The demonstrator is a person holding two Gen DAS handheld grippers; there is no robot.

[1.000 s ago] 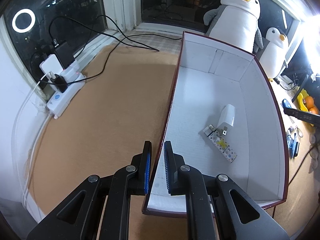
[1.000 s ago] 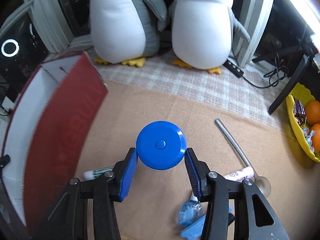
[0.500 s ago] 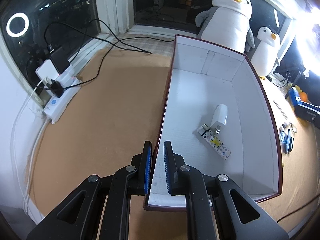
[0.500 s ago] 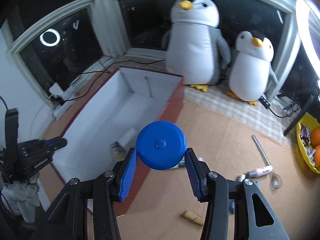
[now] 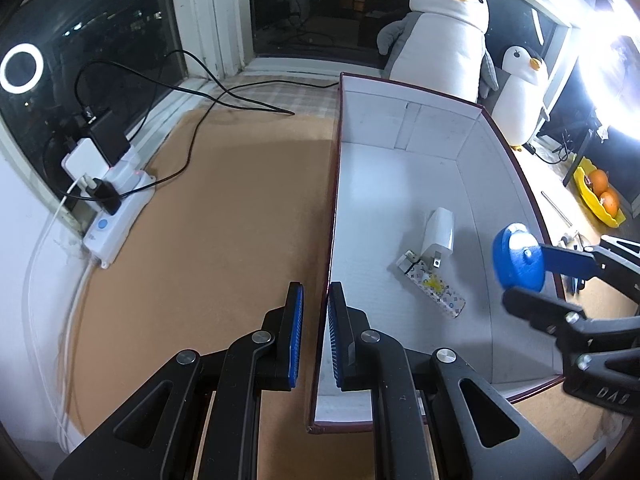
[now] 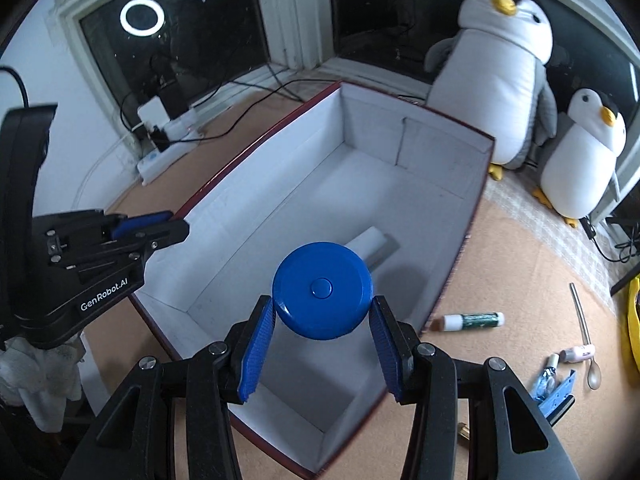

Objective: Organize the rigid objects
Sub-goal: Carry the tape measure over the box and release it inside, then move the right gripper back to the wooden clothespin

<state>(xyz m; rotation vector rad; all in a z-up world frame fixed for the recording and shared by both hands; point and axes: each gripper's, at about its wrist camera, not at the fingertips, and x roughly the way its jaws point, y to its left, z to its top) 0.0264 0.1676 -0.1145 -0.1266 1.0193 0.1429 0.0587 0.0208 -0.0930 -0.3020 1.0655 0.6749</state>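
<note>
Two grippers are seen — the right gripper (image 6: 322, 354), mid-frame, is clamped on a blue disc (image 6: 322, 290) above the box (image 6: 474, 216), while the left gripper (image 5: 314, 322), nearly closed, pinches the box's wall.

Both cameras ride the grippers, tilted steeply down: left at the box (image 5: 400, 208) wall, right above it; both share the box interior.

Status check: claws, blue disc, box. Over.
Left claw clamped on box wall. Right claw holds blue disc over box. Charger below.
</note>
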